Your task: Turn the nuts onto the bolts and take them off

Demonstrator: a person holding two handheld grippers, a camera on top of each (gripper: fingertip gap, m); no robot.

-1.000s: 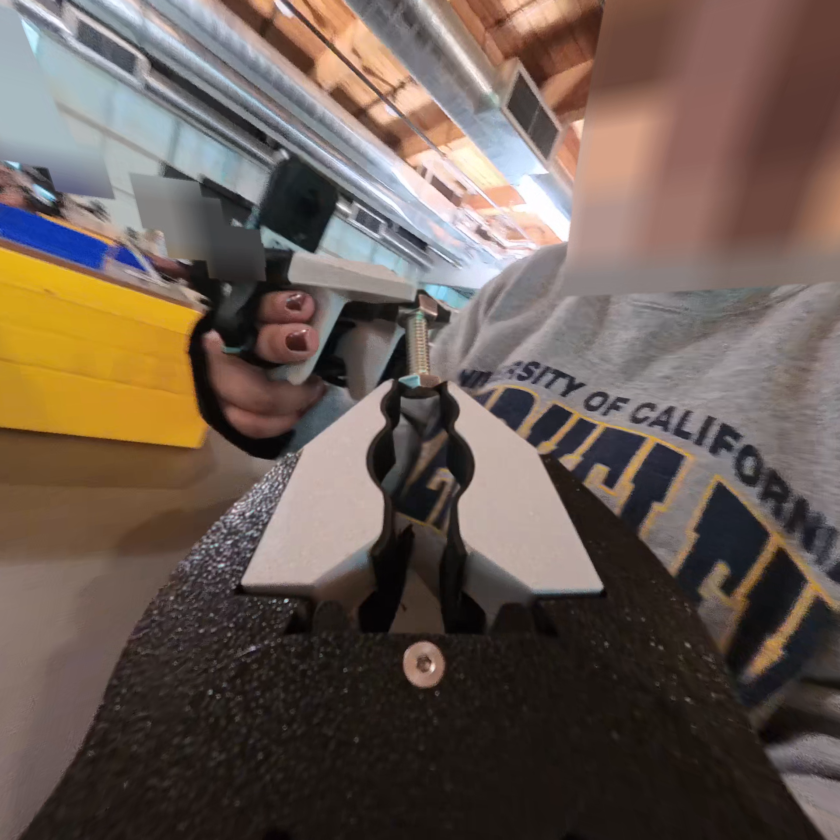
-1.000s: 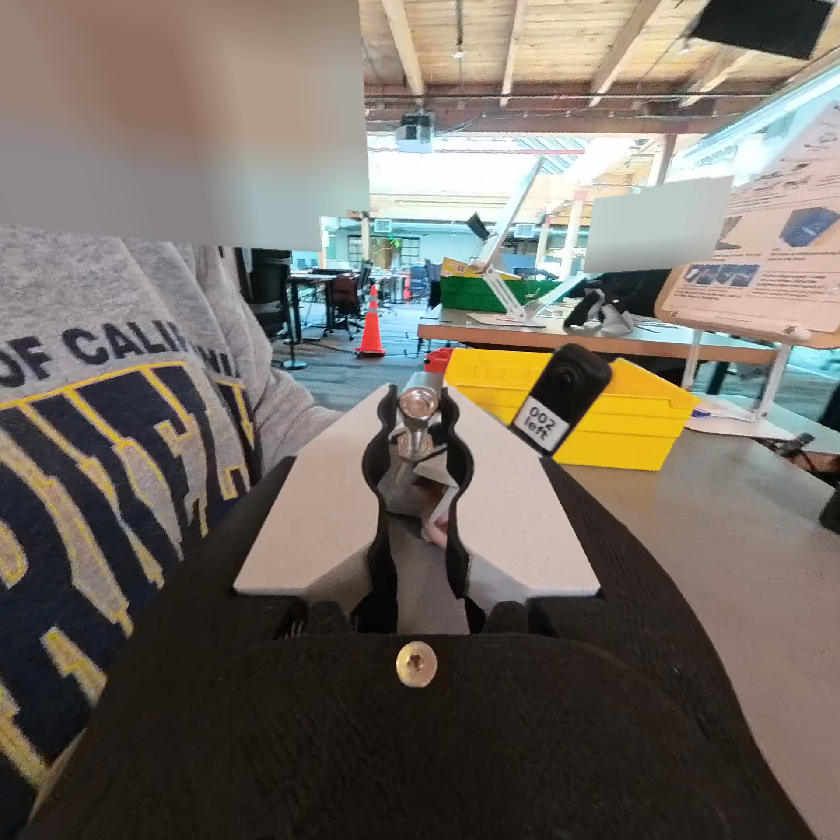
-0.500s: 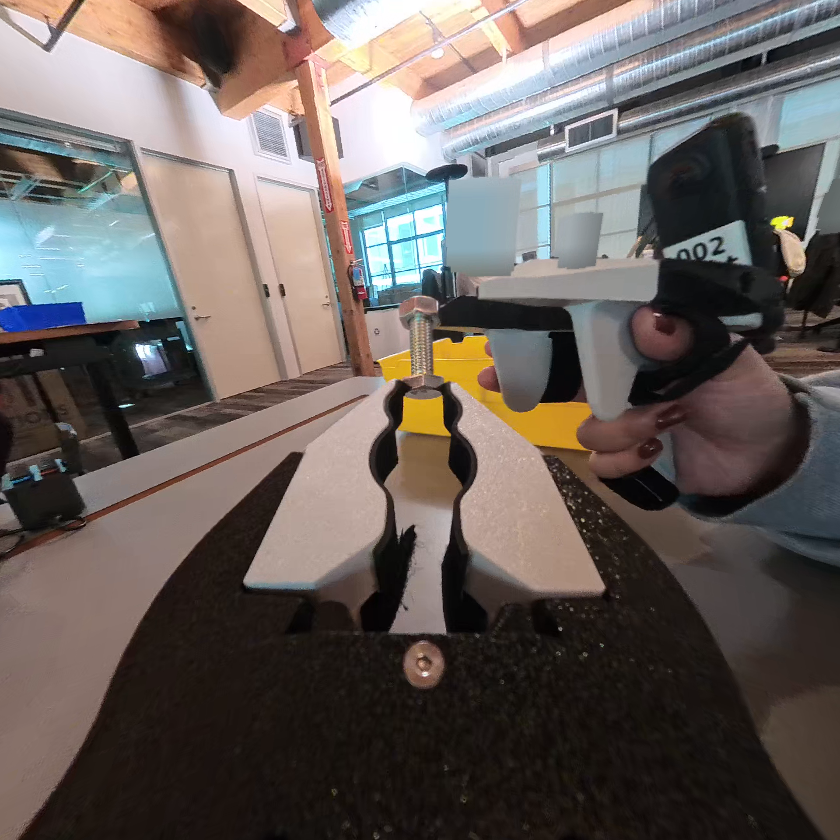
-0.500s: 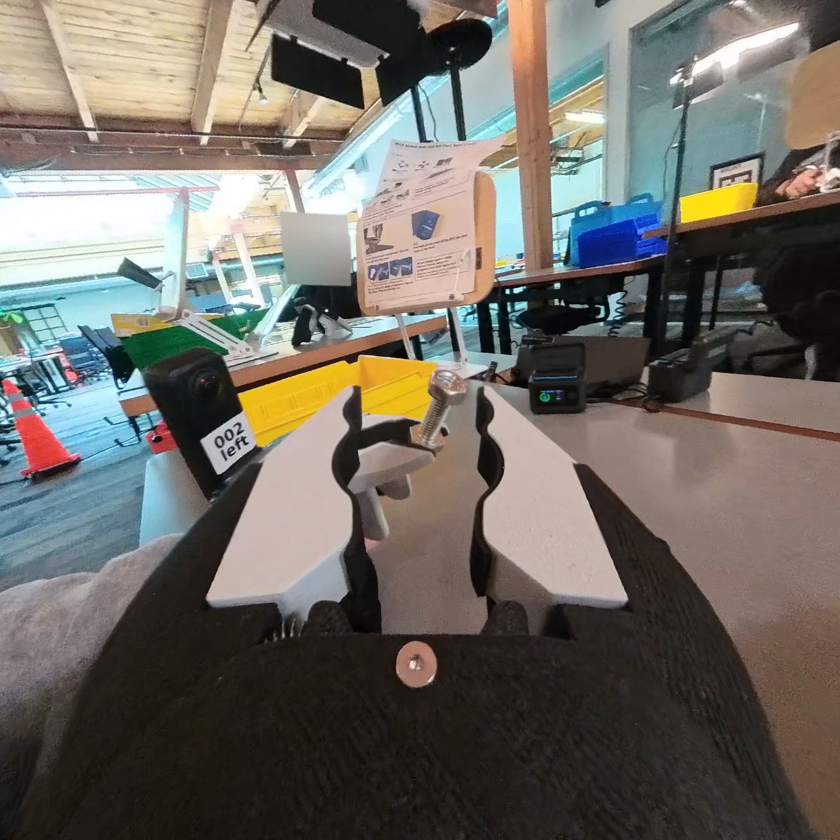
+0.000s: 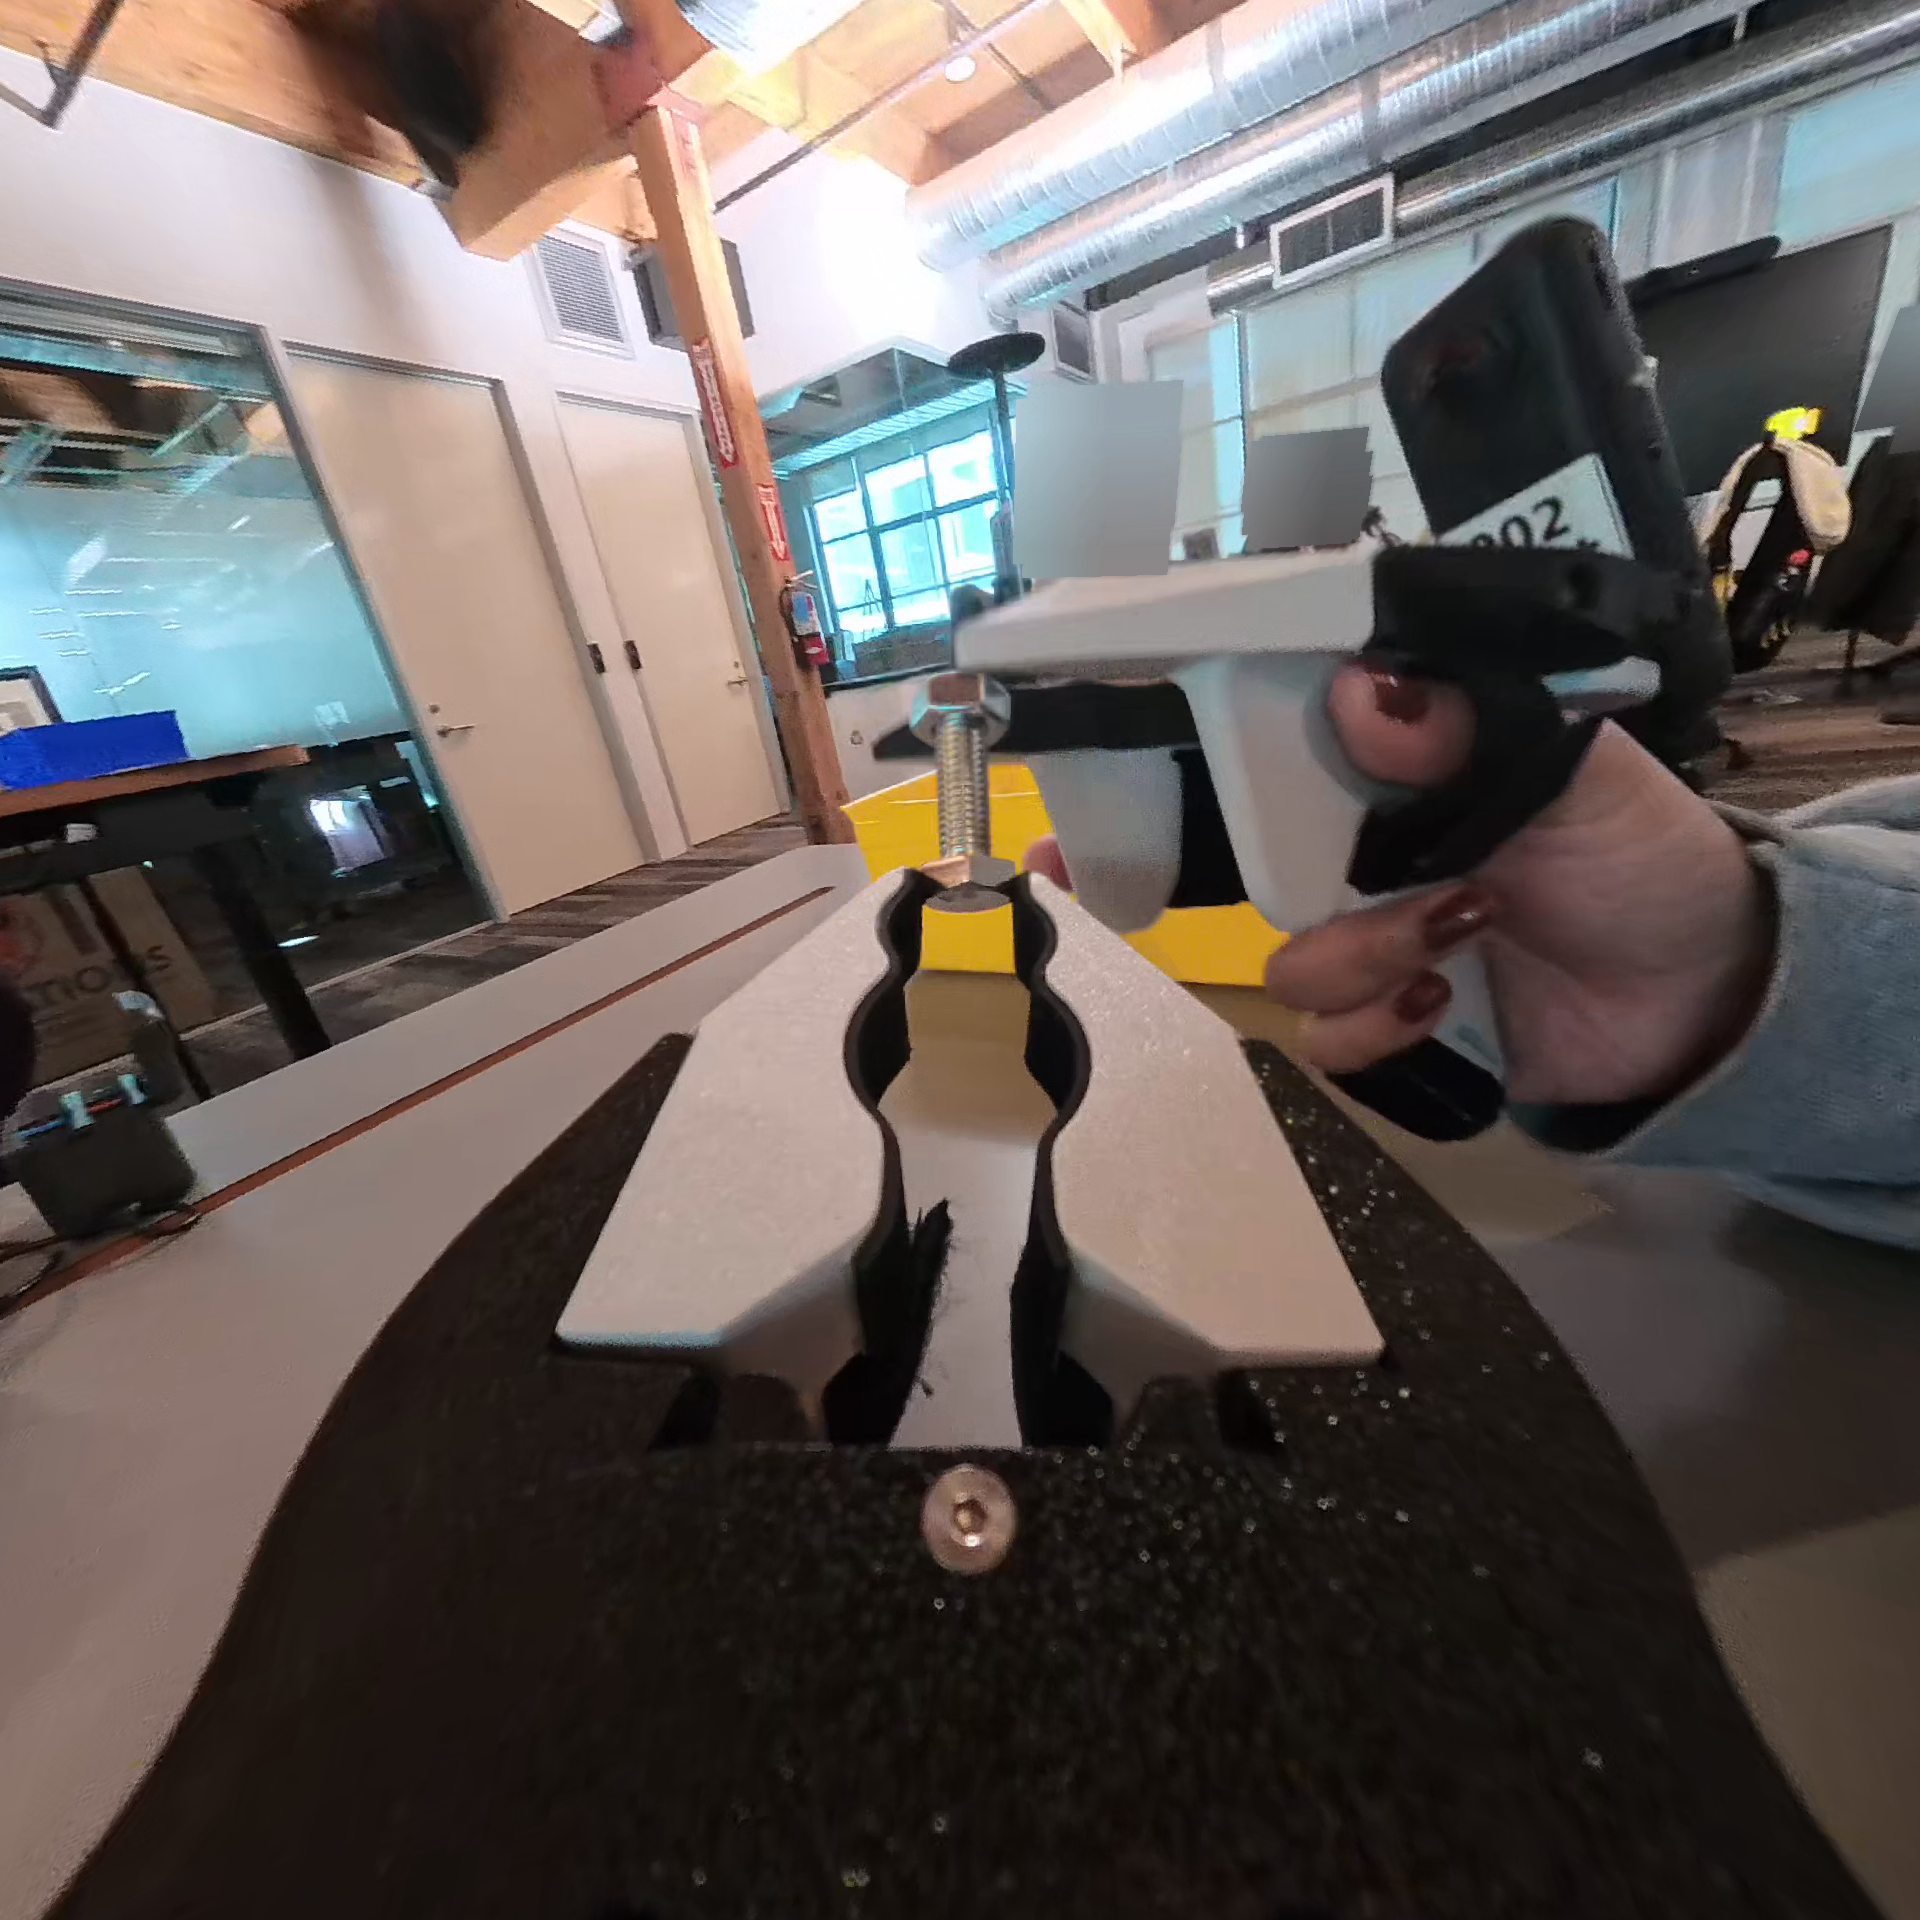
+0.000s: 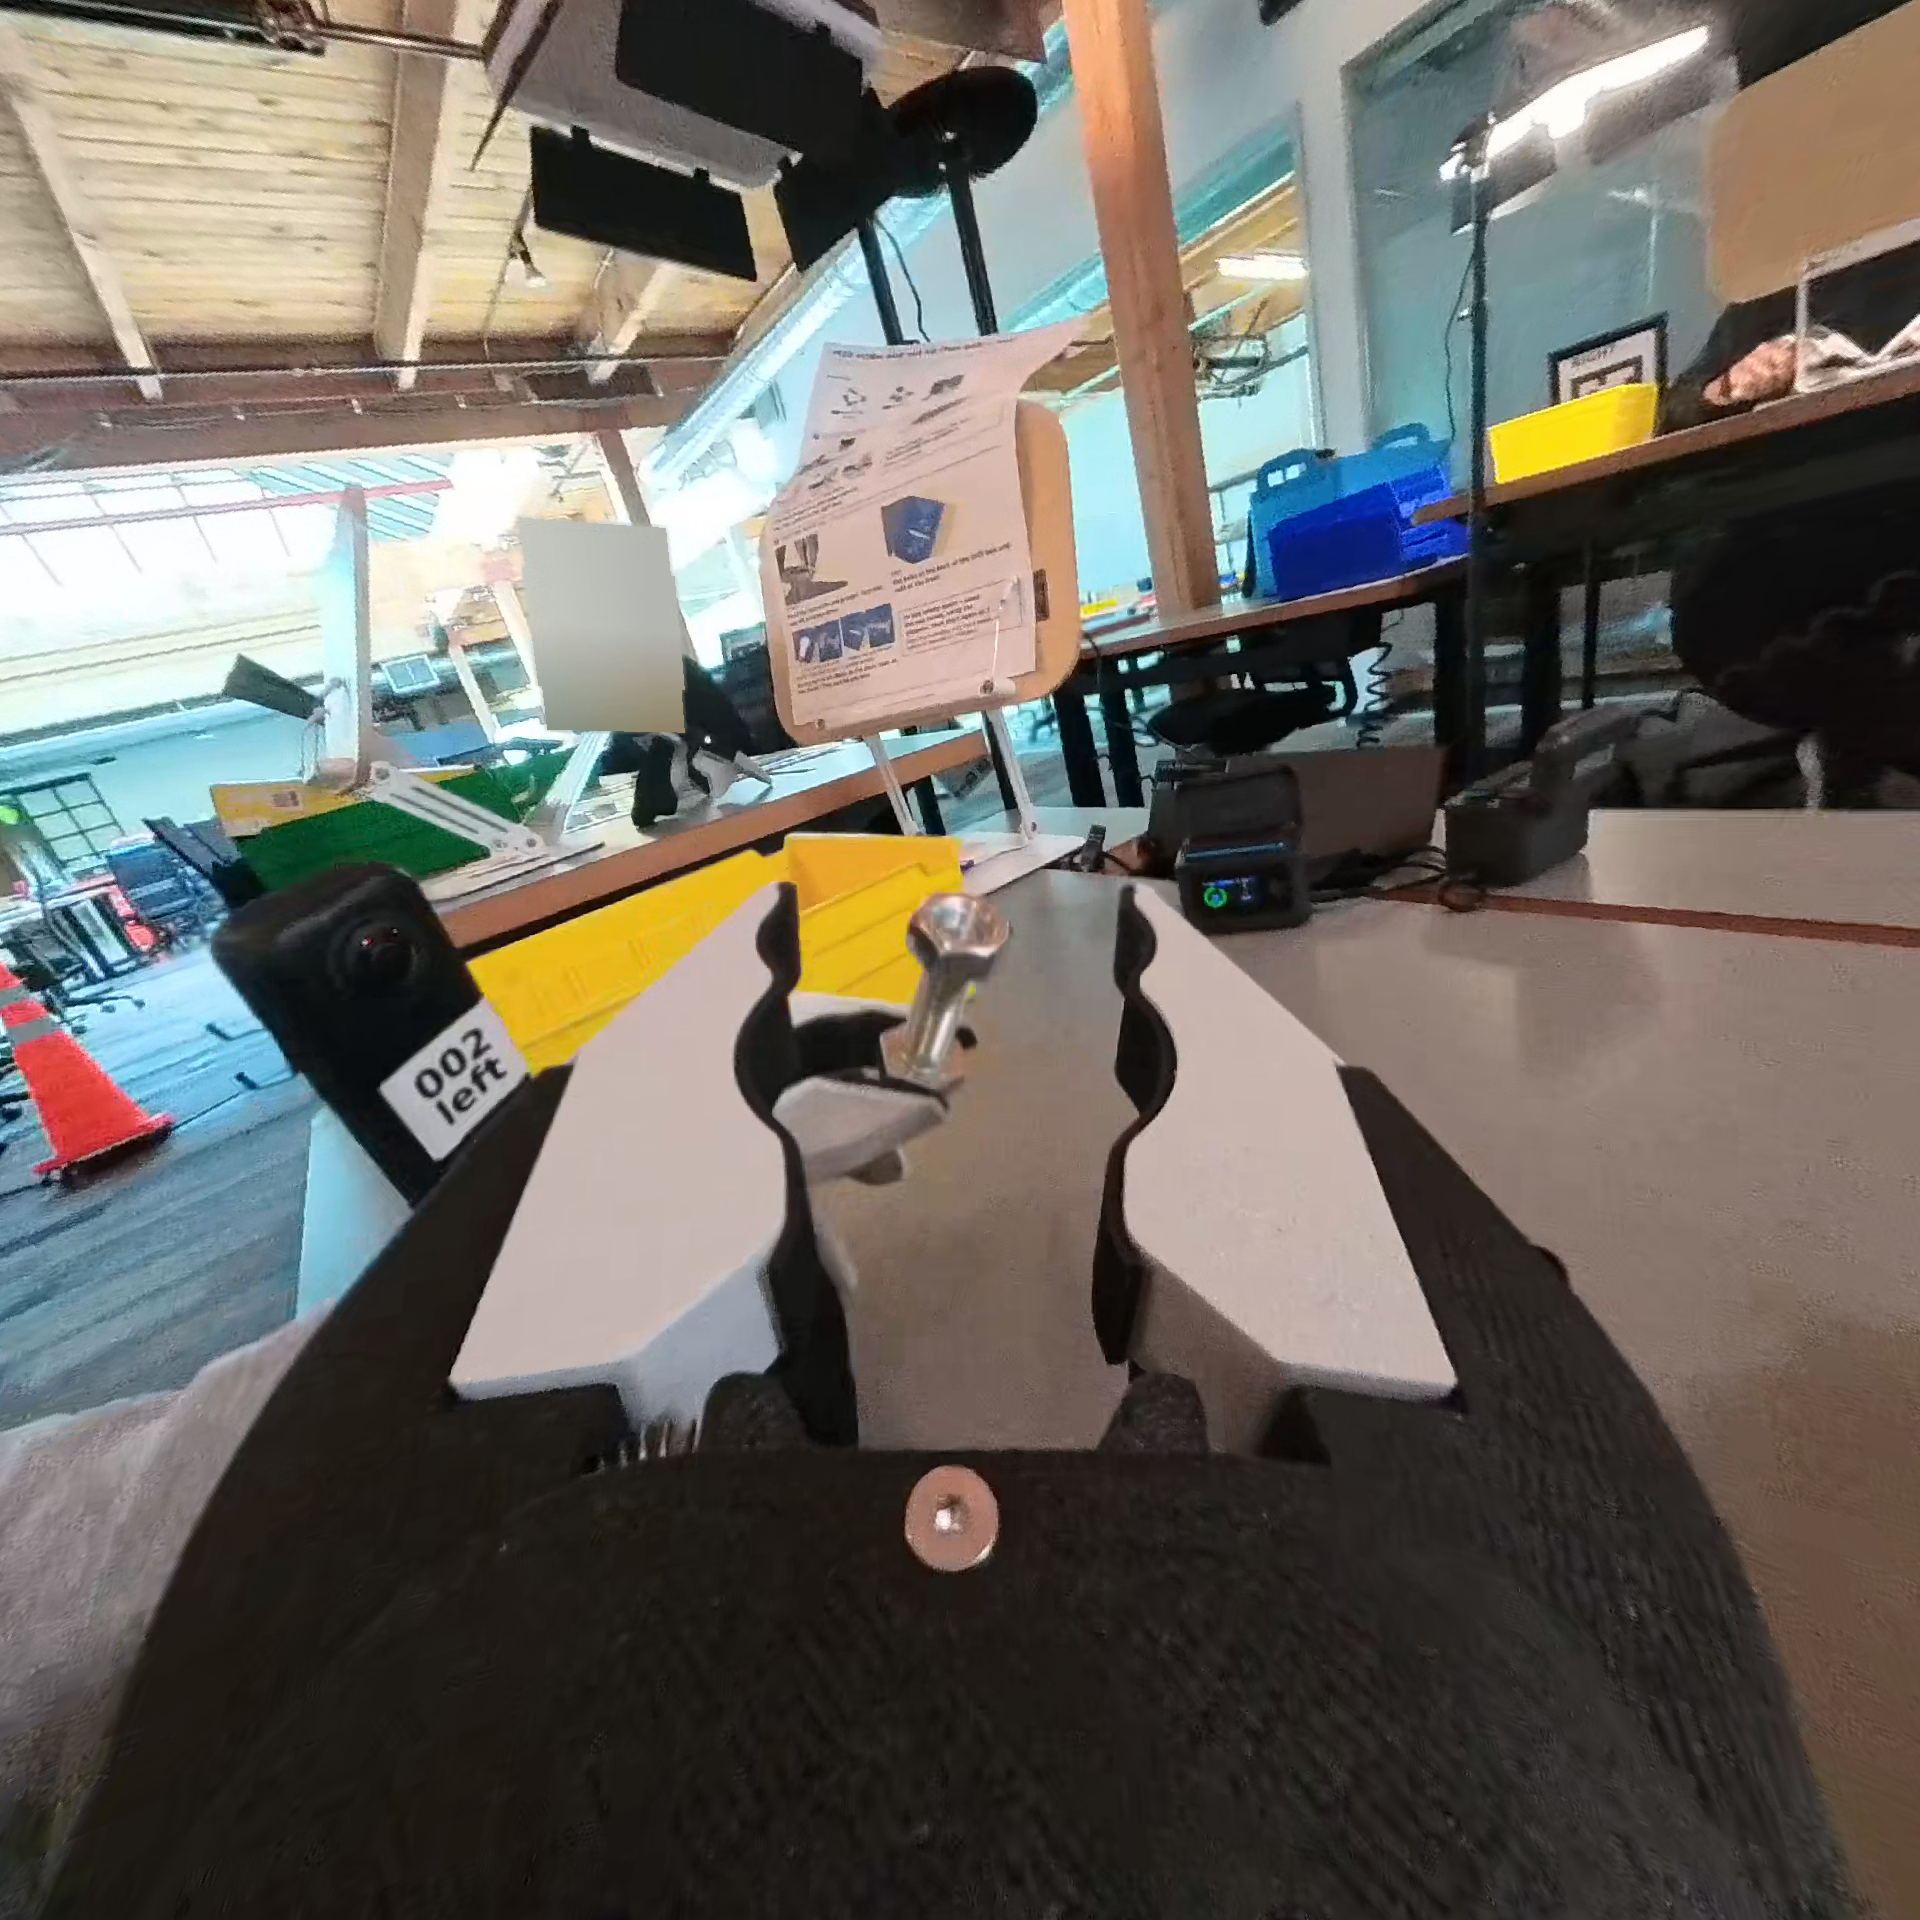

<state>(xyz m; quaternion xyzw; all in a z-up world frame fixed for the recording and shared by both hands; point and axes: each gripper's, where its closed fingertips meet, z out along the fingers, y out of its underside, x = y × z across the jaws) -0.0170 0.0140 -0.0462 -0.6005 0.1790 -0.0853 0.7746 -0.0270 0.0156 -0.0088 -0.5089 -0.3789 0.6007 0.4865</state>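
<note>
left gripper [image 5: 966, 899] pinches the nut [image 5: 968, 871] (bolt [image 5: 961, 792] upright); right gripper [image 6: 951, 909] spread around the bolt head.

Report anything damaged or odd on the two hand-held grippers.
The left hand-held gripper has black padding fraying loose along its left finger's inner edge, near the base. The nut and bolt it pinches look fine.

We count one bolt [image 5: 962, 792], upright above the yellow bin [image 5: 1081, 873], with one nut [image 5: 965, 894] at its lower end. We see two grippers: the left gripper [image 5: 966, 904] just in front of that bin and the right gripper [image 6: 951, 914]. Beyond the bin stands one orange cone [image 6: 73, 1081] and one instruction board [image 6: 925, 551].
</note>
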